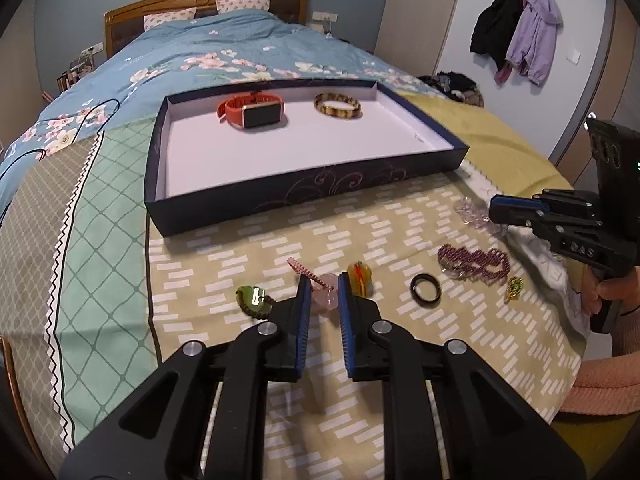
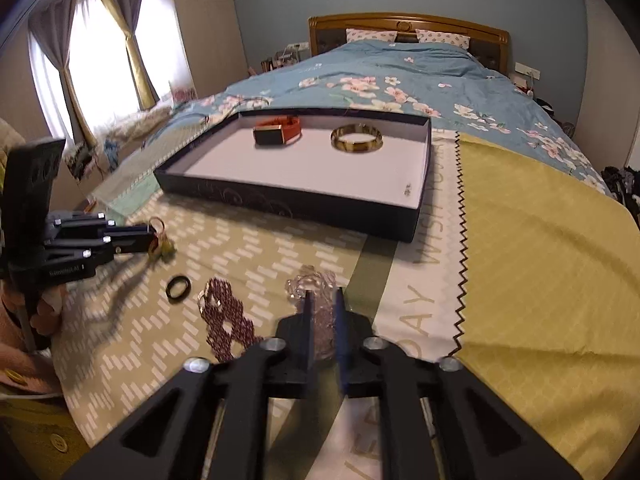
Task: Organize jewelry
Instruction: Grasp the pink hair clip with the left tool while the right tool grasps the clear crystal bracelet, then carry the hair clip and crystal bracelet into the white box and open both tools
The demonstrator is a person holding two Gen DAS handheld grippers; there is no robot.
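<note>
The bed (image 1: 224,52) fills both views, its foot covered by a patterned cloth (image 1: 360,240). A shallow dark tray (image 1: 280,196) sits on it, white floor mostly bare; an orange watch (image 1: 256,110) and an amber bangle (image 1: 338,105) lie near its far wall, apart from each other. Open cloth separates the tray's near wall from the loose jewelry. A purple bead necklace (image 1: 474,262), a black ring (image 1: 427,289) and a green pendant (image 1: 252,298) lie scattered there.

The left gripper (image 1: 325,288) is narrowed on a pink hair clip (image 1: 320,286), just beside a yellow-red piece (image 1: 360,276). The right gripper (image 2: 323,300) is closed narrow on a clear bead bracelet (image 2: 316,284) near the cloth's printed border.
</note>
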